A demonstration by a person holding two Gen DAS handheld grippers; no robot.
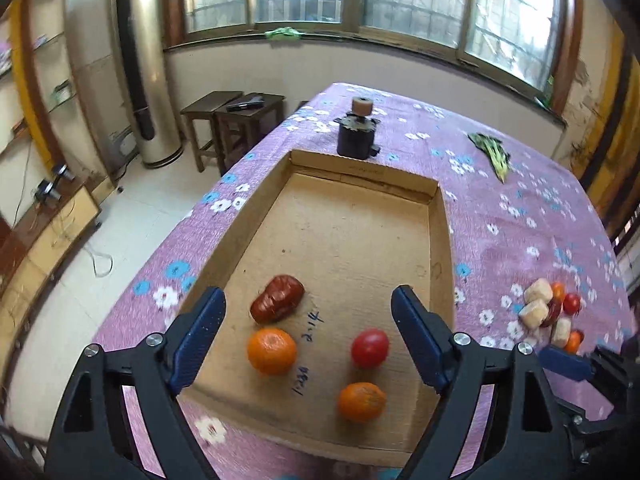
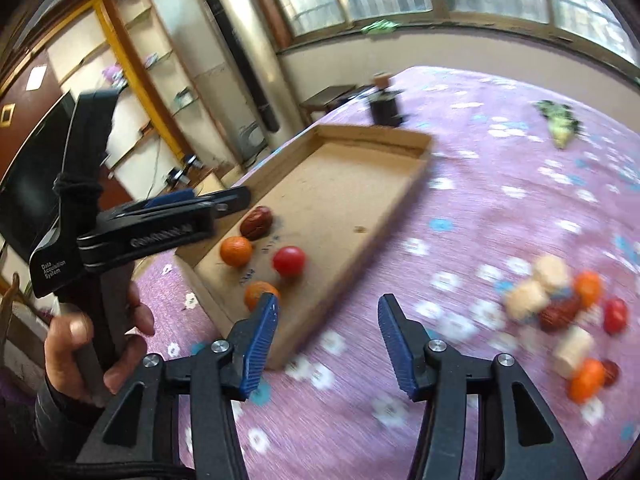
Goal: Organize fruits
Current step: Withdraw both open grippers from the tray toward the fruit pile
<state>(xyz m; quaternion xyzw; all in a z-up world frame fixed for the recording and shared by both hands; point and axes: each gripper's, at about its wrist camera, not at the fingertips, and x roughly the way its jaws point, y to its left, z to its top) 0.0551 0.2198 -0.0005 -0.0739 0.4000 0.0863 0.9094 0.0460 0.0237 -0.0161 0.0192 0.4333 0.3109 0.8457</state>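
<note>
left wrist view: the left gripper (image 1: 308, 336) hangs over the cardboard tray (image 1: 438, 240) with its jaws spread and nothing between the pads; four fruits lie inside: one red date (image 1: 278, 304), two oranges (image 1: 272, 350), one tomato (image 1: 370, 347). right wrist view: the right gripper (image 2: 328, 334) is spread too, empty, over the purple tablecloth (image 2: 500, 200) beside the tray; a blurred fruit pile (image 2: 568, 312) lies to its right, uncountable.

Left tool (image 1: 308, 336) – right tool (image 2: 328, 340) – both agape, empty.
</note>
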